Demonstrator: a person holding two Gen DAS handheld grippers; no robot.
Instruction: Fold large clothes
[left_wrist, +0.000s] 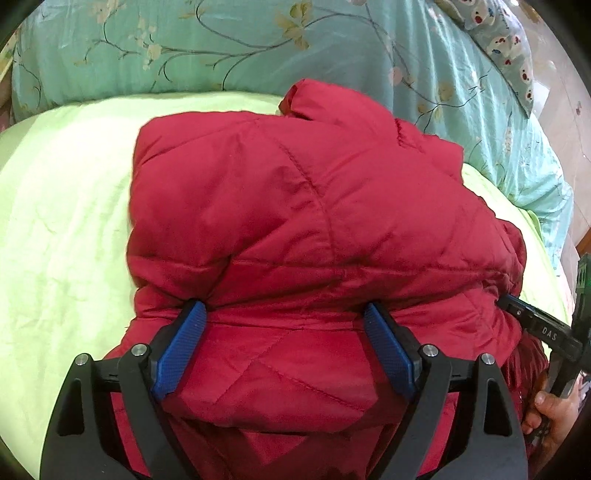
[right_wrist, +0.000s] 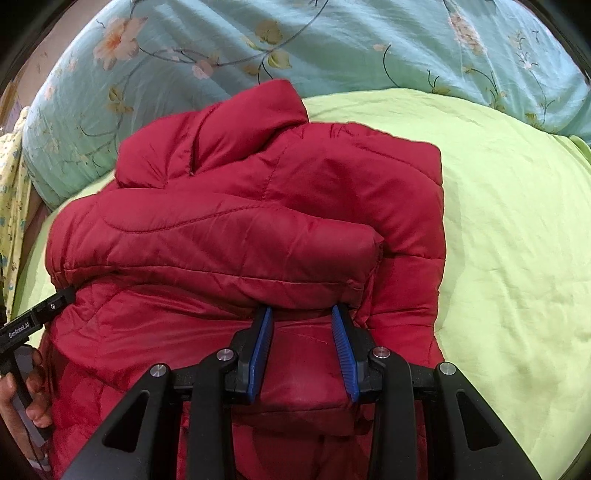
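A red quilted puffer jacket (left_wrist: 295, 206) lies folded on a light green bedsheet (left_wrist: 62, 221). It also shows in the right wrist view (right_wrist: 258, 221), collar toward the far side. My left gripper (left_wrist: 284, 310) has its blue pads spread wide, with a thick fold of the jacket's near edge between them. My right gripper (right_wrist: 301, 314) has its pads closer together, clamped on a fold of the jacket's near edge. The right gripper also shows at the right edge of the left wrist view (left_wrist: 535, 325). The left gripper also shows at the left edge of the right wrist view (right_wrist: 37, 317).
A light blue floral quilt (left_wrist: 240, 44) is bunched along the far side of the bed, also in the right wrist view (right_wrist: 332, 48). A patterned pillow (left_wrist: 506, 40) lies at the far right. Green sheet (right_wrist: 517, 240) stretches to the jacket's right.
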